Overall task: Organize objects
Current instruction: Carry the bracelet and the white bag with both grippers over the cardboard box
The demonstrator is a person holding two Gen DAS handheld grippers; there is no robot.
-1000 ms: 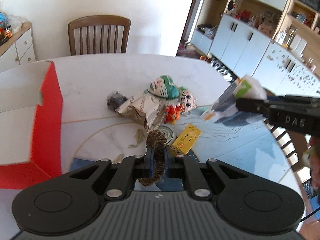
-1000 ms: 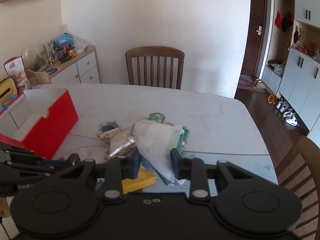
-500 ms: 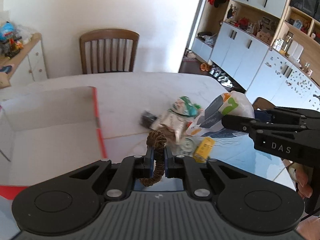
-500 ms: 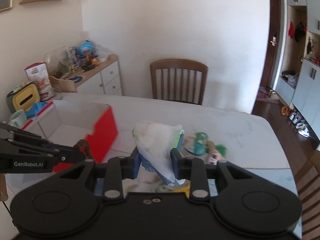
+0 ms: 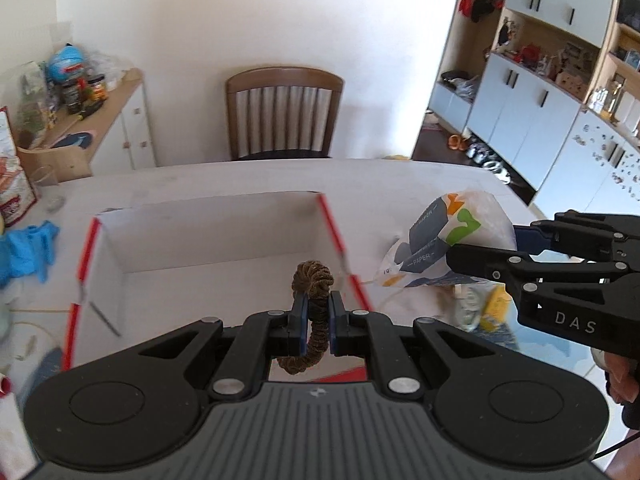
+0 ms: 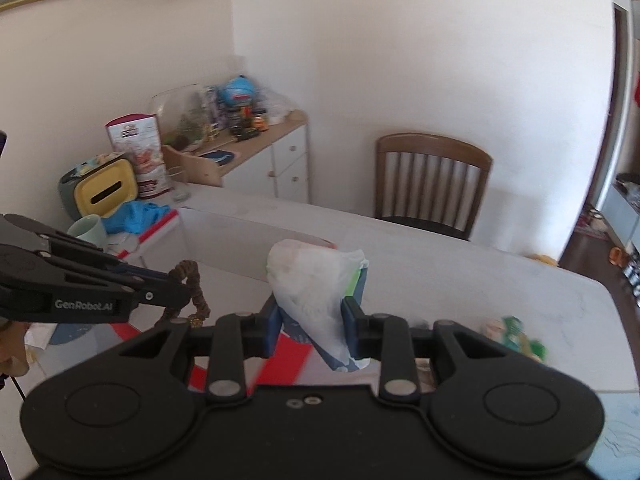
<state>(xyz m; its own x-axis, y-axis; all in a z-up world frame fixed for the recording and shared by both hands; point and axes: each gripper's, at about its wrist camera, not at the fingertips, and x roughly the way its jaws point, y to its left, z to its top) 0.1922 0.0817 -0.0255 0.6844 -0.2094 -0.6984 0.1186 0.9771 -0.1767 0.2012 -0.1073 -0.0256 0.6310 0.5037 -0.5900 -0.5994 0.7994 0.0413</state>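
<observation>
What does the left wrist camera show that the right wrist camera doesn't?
Only the left wrist view shows the box's bare white inside and the cabinets by the wall. Only the right wrist view shows the yellow tissue holder and the mug. Both show the left claw shut on the brown hair tie, the right claw shut on the tissue pack, and the chair.

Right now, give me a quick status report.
Left hand-held gripper shut on brown hair tie, over open red box. Right hand-held gripper shut on tissue pack. Nothing blocking.
</observation>
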